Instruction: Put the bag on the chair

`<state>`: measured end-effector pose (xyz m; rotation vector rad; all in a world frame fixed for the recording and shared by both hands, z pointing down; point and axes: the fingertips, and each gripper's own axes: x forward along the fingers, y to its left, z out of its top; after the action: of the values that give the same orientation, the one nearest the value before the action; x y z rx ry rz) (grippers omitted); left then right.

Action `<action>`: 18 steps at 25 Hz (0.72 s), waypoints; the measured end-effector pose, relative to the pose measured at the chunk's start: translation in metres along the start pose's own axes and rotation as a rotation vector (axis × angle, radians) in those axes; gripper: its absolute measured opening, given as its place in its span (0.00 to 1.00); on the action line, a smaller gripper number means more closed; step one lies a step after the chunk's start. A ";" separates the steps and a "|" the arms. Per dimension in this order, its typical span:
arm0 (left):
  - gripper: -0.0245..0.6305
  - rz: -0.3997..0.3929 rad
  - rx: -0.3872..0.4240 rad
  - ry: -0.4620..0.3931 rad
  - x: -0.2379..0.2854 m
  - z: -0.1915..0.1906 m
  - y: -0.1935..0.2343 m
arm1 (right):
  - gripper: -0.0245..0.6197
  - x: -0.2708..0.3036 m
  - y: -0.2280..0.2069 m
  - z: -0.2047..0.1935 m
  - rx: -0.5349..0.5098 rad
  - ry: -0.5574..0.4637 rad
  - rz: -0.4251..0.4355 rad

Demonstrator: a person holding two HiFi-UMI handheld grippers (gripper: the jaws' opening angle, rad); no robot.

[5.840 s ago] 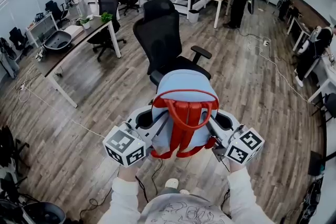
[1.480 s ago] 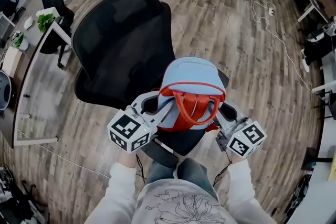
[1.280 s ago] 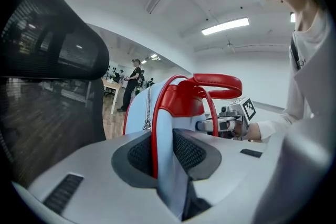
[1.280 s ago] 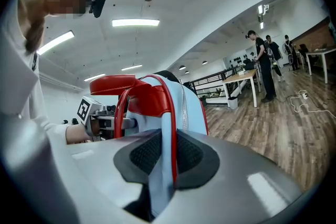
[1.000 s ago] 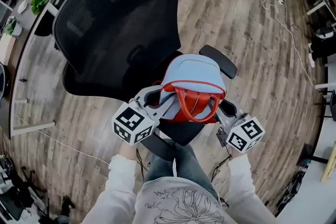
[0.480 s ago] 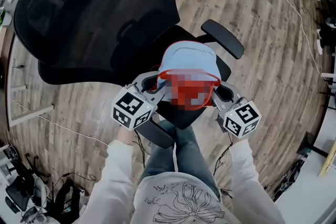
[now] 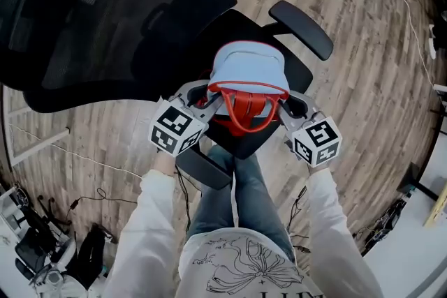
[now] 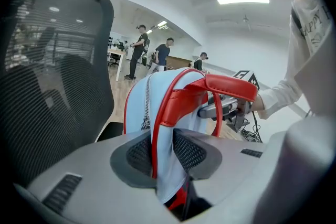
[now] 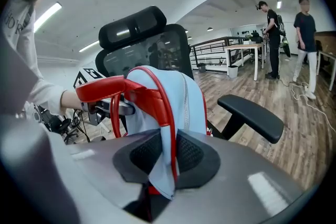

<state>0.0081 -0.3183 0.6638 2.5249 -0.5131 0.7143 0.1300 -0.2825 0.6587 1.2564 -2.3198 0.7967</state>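
Nearest the person, the left gripper (image 7: 204, 103) and the right gripper (image 7: 285, 108) each have their padded jaws pinched onto a fold of the soft light-blue fabric bag (image 7: 248, 68), one on either side near its top, just below the red carry handle (image 7: 246, 107) that arches between them. The cloth creases and droops inside both pinches, so the bag looks light and limp rather than stiff. It will likely sag or tip once let go, and the stitched red trim and handle seem firmer places to hold than the loose panel. It hangs upright over the seat of the black mesh office chair (image 7: 105, 17), beside the padded armrest (image 7: 302, 28). Whether its base touches the seat cannot be told.
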 end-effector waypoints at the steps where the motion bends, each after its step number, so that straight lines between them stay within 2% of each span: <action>1: 0.19 -0.001 0.007 0.016 0.003 -0.006 0.001 | 0.15 0.003 -0.001 -0.006 -0.011 0.016 -0.003; 11: 0.19 0.000 0.066 0.170 0.029 -0.056 0.010 | 0.16 0.027 -0.011 -0.054 -0.068 0.143 -0.022; 18: 0.19 0.006 0.033 0.192 0.033 -0.081 0.016 | 0.16 0.040 -0.009 -0.069 -0.084 0.164 -0.036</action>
<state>-0.0048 -0.2962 0.7487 2.4522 -0.4448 0.9619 0.1209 -0.2672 0.7368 1.1485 -2.1714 0.7522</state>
